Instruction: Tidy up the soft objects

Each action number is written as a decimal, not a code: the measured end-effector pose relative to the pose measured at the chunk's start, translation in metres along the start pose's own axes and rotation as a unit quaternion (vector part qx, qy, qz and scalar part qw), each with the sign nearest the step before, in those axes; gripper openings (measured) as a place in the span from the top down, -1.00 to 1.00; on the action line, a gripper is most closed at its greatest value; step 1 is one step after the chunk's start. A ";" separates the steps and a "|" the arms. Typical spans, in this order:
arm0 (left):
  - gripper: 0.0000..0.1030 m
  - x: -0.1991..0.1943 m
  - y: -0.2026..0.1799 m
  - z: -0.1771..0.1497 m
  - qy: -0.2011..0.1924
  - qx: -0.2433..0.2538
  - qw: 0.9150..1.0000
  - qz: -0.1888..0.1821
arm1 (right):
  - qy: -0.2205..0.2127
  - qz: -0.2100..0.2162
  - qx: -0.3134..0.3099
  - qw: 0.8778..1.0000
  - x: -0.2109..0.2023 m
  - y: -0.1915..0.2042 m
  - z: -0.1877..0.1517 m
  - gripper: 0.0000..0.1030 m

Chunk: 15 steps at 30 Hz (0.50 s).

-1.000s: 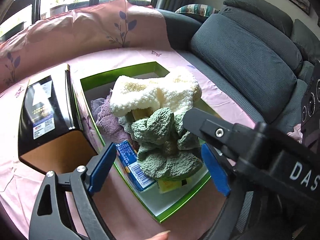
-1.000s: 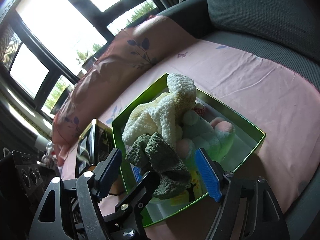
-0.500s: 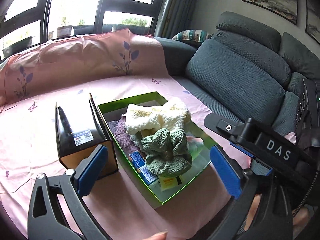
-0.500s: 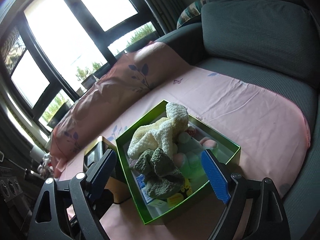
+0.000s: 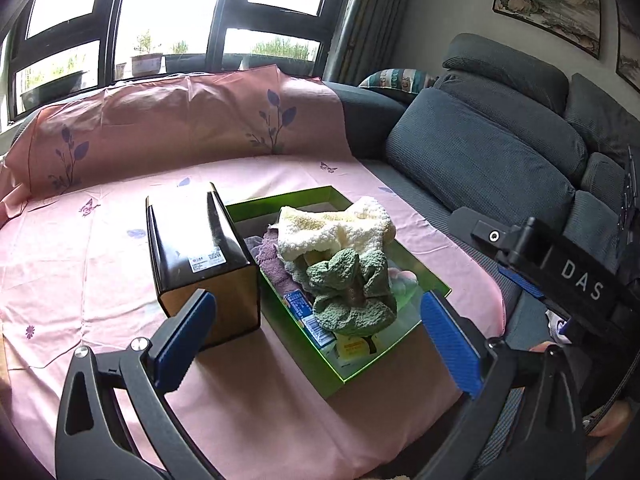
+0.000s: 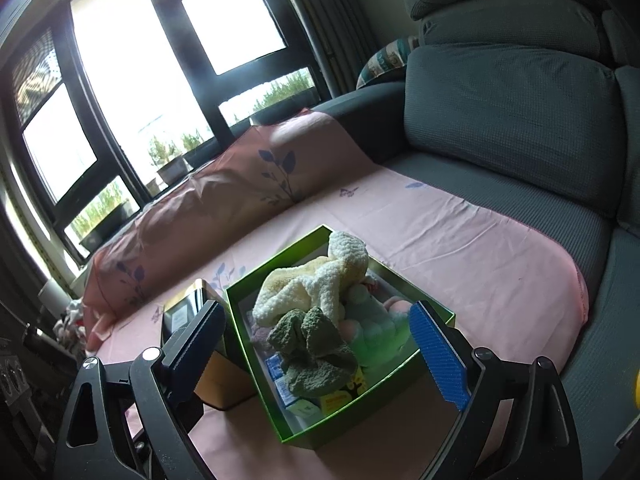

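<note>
A: Where are the soft things?

B: Piled in the green box (image 5: 400, 354) on the pink sheet (image 5: 100, 248): green knit cloth (image 5: 352, 292) in front, cream fleece (image 5: 332, 232) behind, beyond both grippers.

A: And the jaws?

B: Left gripper (image 5: 316, 338) and right gripper (image 6: 316, 354) gape wide, holding nothing. A black box (image 5: 200, 256) stands just beside the green box.

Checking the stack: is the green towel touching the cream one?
Touching. Right wrist view shows the green towel pressed against the cream towel with no gap.
</note>
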<state>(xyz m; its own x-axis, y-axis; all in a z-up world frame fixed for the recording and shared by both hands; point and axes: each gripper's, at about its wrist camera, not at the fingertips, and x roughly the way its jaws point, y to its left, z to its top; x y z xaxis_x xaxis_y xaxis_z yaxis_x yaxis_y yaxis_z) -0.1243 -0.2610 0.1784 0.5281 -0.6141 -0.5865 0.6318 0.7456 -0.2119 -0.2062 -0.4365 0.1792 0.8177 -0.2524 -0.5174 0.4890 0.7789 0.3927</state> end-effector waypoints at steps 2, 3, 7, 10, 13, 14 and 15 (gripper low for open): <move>-0.98 0.001 0.001 -0.001 0.003 0.000 1.000 0.003 | -0.004 -0.005 -0.004 1.000 -0.003 0.001 0.000 -0.82; -0.98 0.001 0.001 -0.002 0.004 0.001 1.000 0.005 | -0.005 -0.006 -0.006 1.000 -0.005 0.002 0.000 -0.82; -0.97 0.001 0.003 -0.003 0.011 0.002 1.000 0.003 | -0.009 -0.005 -0.009 1.000 -0.009 0.003 -0.001 -0.82; -0.98 0.000 0.003 -0.003 0.010 0.005 1.000 0.000 | -0.011 -0.016 -0.014 1.000 -0.011 0.006 -0.001 -0.82; -0.98 0.000 0.003 -0.003 0.009 0.009 1.000 0.002 | -0.012 -0.020 -0.016 1.000 -0.012 0.008 -0.001 -0.82; -0.98 0.000 0.003 -0.003 0.010 0.010 1.000 0.001 | -0.011 -0.021 -0.015 1.000 -0.012 0.008 -0.002 -0.82; -0.98 0.000 0.004 -0.003 0.011 0.010 1.000 0.001 | -0.011 -0.023 -0.015 1.000 -0.013 0.008 -0.002 -0.82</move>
<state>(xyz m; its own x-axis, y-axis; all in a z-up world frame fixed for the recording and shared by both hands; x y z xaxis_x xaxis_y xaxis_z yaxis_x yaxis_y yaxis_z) -0.1233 -0.2579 0.1754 0.5172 -0.6070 -0.6034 0.6417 0.7415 -0.1959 -0.2131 -0.4260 0.1876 0.8015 -0.2998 -0.5175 0.5163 0.7835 0.3457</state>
